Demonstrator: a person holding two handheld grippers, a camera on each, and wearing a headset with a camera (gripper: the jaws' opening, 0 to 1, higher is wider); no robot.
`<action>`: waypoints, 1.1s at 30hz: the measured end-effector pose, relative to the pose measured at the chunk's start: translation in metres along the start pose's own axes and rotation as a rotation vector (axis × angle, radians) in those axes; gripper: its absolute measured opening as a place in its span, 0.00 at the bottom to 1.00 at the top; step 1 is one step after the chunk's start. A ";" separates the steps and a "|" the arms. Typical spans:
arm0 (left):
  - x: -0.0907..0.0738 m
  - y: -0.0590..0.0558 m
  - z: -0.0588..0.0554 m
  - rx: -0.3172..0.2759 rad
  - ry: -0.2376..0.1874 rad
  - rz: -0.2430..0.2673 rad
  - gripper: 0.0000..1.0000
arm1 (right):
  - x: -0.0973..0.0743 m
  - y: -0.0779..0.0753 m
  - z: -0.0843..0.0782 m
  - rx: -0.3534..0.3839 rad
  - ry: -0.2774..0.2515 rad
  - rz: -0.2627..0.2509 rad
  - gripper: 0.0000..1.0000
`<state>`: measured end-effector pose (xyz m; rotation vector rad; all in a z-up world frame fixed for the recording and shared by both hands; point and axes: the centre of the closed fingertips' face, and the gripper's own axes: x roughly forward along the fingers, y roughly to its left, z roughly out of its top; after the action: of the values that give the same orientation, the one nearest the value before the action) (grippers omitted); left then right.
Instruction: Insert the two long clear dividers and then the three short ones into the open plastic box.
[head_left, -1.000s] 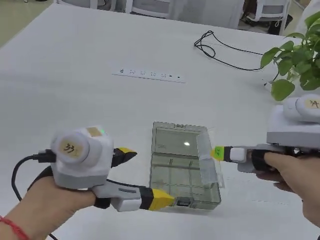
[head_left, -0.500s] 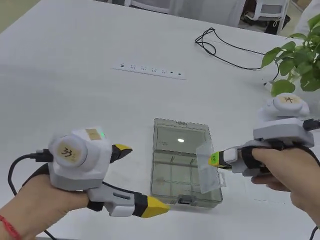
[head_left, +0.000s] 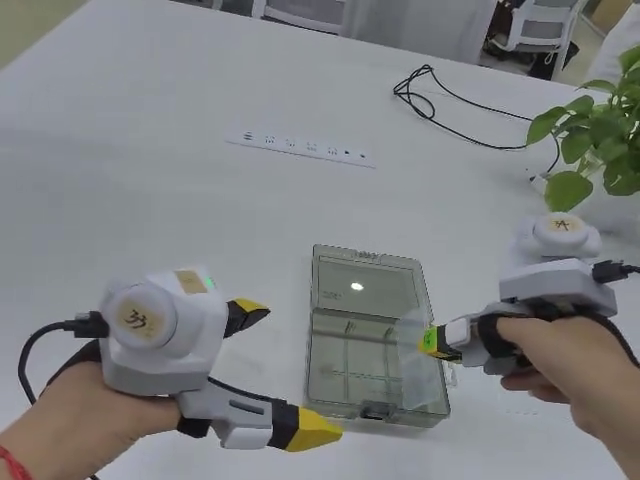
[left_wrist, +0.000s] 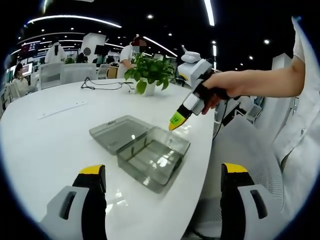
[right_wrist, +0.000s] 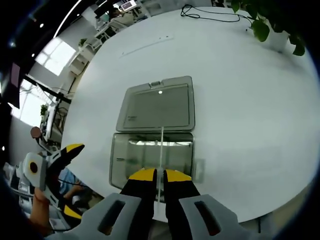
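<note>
Right tool (right_wrist: 160, 176) has its yellow-tipped jaws pressed together on one thin clear plastic divider (head_left: 415, 355), seen edge-on in the right gripper view and running lengthwise over the open base of the grey-tinted clear plastic box (head_left: 312, 360). From the head view, the sheet stands tilted over the right side of that base. Whether its lower edge already sits in a slot I cannot tell.

Left tool (head_left: 284, 369) hovers just left of the box with its jaws wide apart, gripping nothing.

My judgement is that the task is in its early part, with a long divider being placed. Faint lines cross the base, but they could be moulded ribs or seated dividers, so I cannot say how many are in. At best one long piece is nearly home, and the short ones look to be left.

Counted: two tools, one box with its lid laid flat open on the white surface (head_left: 150, 180), one divider for certain. Further off lie one white power strip (head_left: 305, 147), one black cable (head_left: 450, 100) and one green potted plant (head_left: 590, 140).
</note>
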<state>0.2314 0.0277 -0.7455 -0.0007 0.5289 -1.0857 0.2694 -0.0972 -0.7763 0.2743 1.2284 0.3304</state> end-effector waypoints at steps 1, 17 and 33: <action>0.000 0.000 0.000 0.000 0.000 0.000 0.97 | 0.001 0.001 -0.001 -0.001 0.001 -0.002 0.07; 0.000 -0.003 0.000 -0.018 -0.007 -0.003 0.96 | 0.010 -0.004 -0.004 0.007 -0.014 -0.021 0.07; 0.003 -0.005 -0.002 -0.025 -0.003 -0.010 0.96 | 0.015 -0.005 -0.003 -0.013 -0.003 -0.029 0.07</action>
<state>0.2274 0.0236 -0.7468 -0.0269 0.5403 -1.0883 0.2720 -0.0958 -0.7924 0.2457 1.2263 0.3125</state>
